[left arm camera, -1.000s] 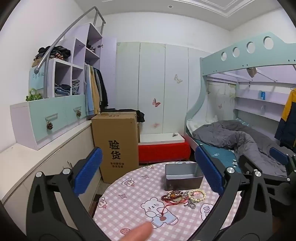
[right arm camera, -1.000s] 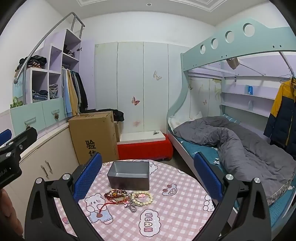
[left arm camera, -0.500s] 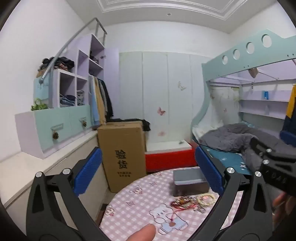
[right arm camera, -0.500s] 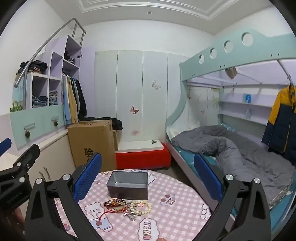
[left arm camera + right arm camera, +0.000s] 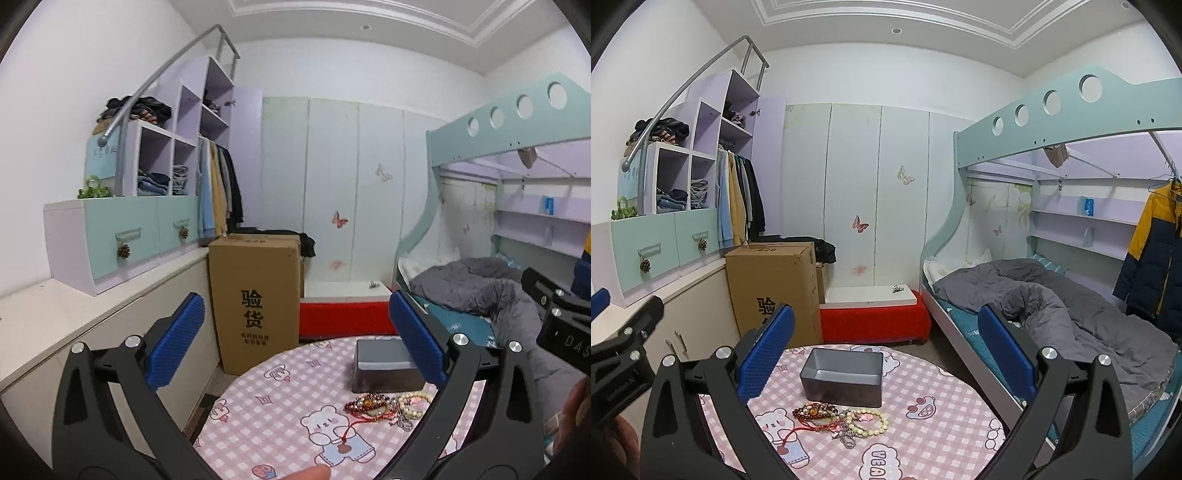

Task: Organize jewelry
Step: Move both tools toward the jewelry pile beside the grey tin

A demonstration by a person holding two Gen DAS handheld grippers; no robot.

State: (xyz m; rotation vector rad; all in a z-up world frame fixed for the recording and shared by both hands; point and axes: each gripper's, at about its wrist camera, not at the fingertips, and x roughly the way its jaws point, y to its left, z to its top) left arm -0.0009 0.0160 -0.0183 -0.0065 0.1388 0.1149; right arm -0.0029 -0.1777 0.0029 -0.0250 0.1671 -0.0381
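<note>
The jewelry (image 5: 840, 419) lies in 1 tangled heap near the middle of the counter (image 5: 942, 417), just in front of the grey tin box (image 5: 842, 376): a dark beaded bracelet with a red cord (image 5: 798, 434) trailing toward my near edge, a cream bead bracelet (image 5: 875, 421) on the right of the heap, and a small metal chain (image 5: 847, 439) between them. The box sits toward the far edge, open-topped and, as far as I can see into it, empty, so I judge that nothing has been sorted yet. My worry is the tangle: if I pinch 1 strand, the cord or chain may drag the rest along and spill pieces over the counter's round edge, or I may close on the plastic cloth instead of the beads. The beads are round and slick, so a shallow pinch could let them roll out on the way to the box. My right claw (image 5: 886, 350) is spread wide, holds nothing and touches nothing, hanging above the counter's near edge. My left claw (image 5: 297, 339) is equally wide apart and empty, off toward the counter's left edge, with the heap showing low and right in its view (image 5: 384, 406).
</note>
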